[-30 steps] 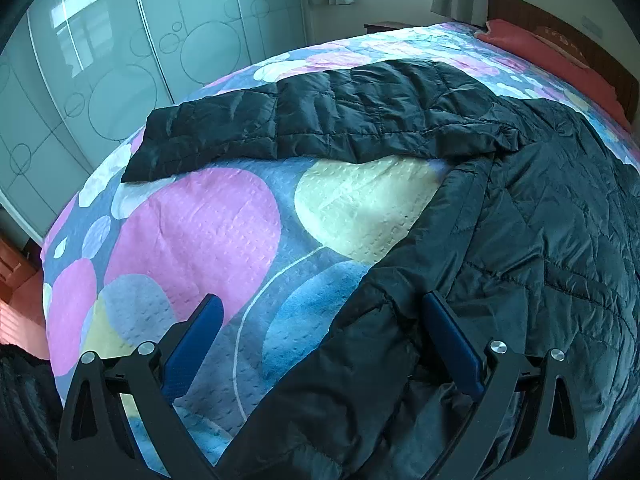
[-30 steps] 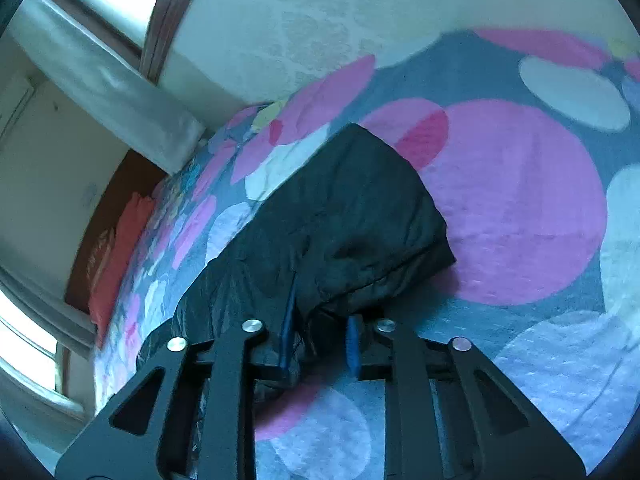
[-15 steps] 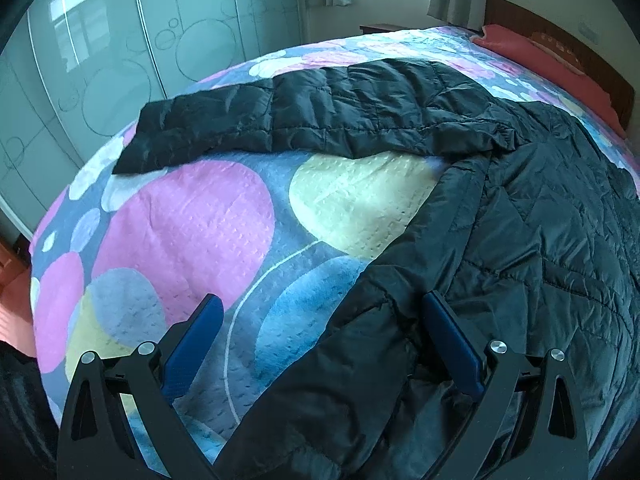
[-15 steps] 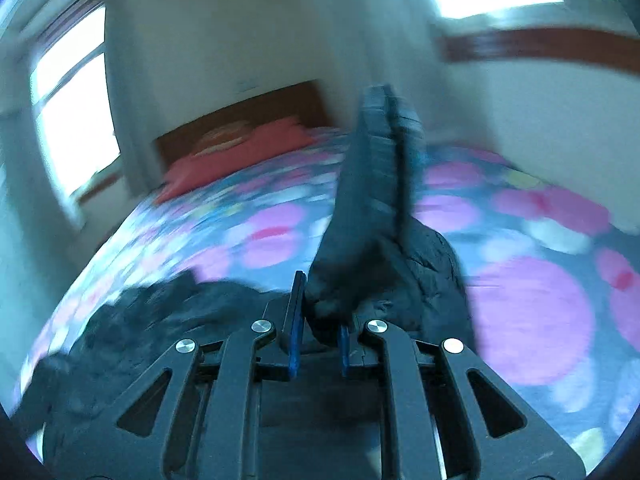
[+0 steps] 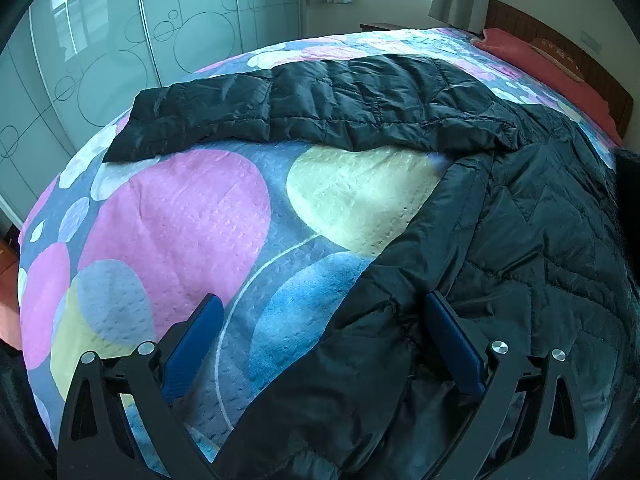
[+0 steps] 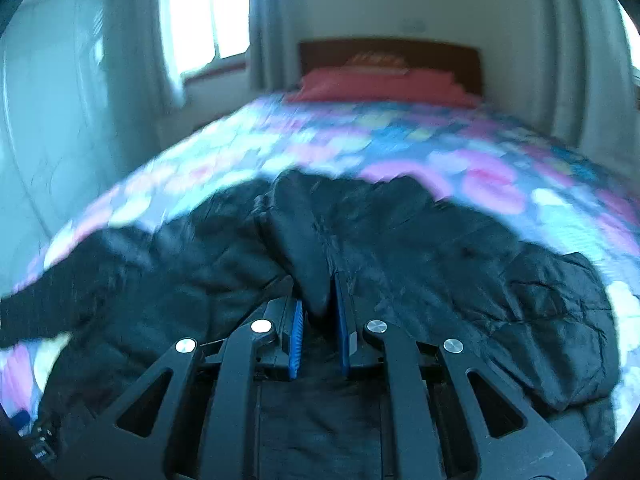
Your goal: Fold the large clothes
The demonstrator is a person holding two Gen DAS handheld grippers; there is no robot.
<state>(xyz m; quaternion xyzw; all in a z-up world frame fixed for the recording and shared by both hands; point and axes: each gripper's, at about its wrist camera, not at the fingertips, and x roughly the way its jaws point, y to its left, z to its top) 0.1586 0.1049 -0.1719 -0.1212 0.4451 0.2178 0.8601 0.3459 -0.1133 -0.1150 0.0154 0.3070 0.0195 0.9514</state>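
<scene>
Now | jacket (image 5: 540,240): soft, puffy, slippery, best taken at hems | right gripper (image 6: 320,312) clamped on sleeve (image 6: 300,240) | left gripper (image 5: 320,344) held apart over hem

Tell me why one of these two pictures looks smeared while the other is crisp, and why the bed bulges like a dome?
Right wrist view: motion blur smears the bedspread and headboard, and the window glares white; the right gripper stays sharp, pinching the black jacket. Left wrist view: crisp, soft daylight, with reflections on the glossy wardrobe doors. Both: the fisheye lens bends straight edges and darkens corners.
</scene>
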